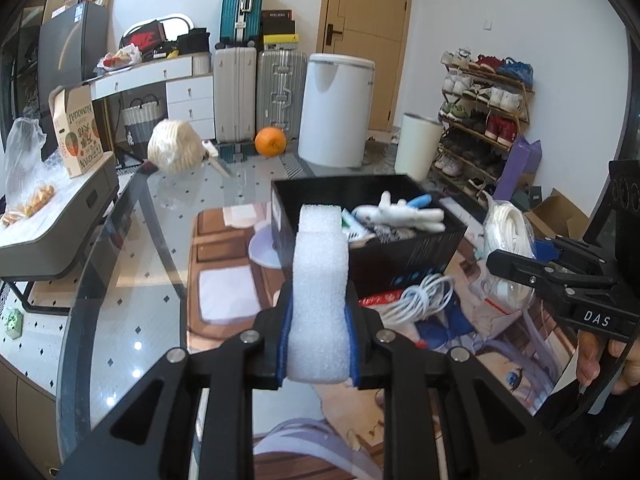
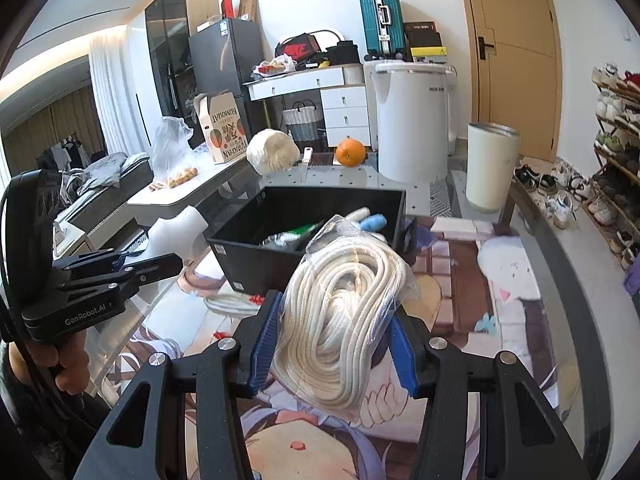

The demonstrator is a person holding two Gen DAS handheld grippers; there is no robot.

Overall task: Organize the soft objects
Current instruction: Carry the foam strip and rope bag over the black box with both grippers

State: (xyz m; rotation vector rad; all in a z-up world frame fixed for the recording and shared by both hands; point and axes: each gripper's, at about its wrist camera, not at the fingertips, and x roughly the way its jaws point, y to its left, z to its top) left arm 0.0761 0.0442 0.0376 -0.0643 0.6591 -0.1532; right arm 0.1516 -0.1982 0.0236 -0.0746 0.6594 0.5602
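Observation:
My left gripper [image 1: 320,320] is shut on a white foam block [image 1: 320,280] and holds it above the table, just in front of the black box [image 1: 416,252]. The box holds a white plush toy [image 1: 404,214] and other soft items. My right gripper [image 2: 332,344] is shut on a bagged coil of white rope [image 2: 340,320], held up near the box's [image 2: 256,264] front right corner. The right gripper also shows at the right of the left wrist view [image 1: 520,268], the left gripper at the left of the right wrist view [image 2: 152,264].
A white cable bundle [image 1: 420,300] lies on the anime-print mat [image 1: 500,352] beside the box. A ball of yarn [image 1: 176,150], an orange [image 1: 271,141] and a white cup [image 2: 491,166] stand farther back on the glass table. Suitcases, a shoe rack and a side table surround it.

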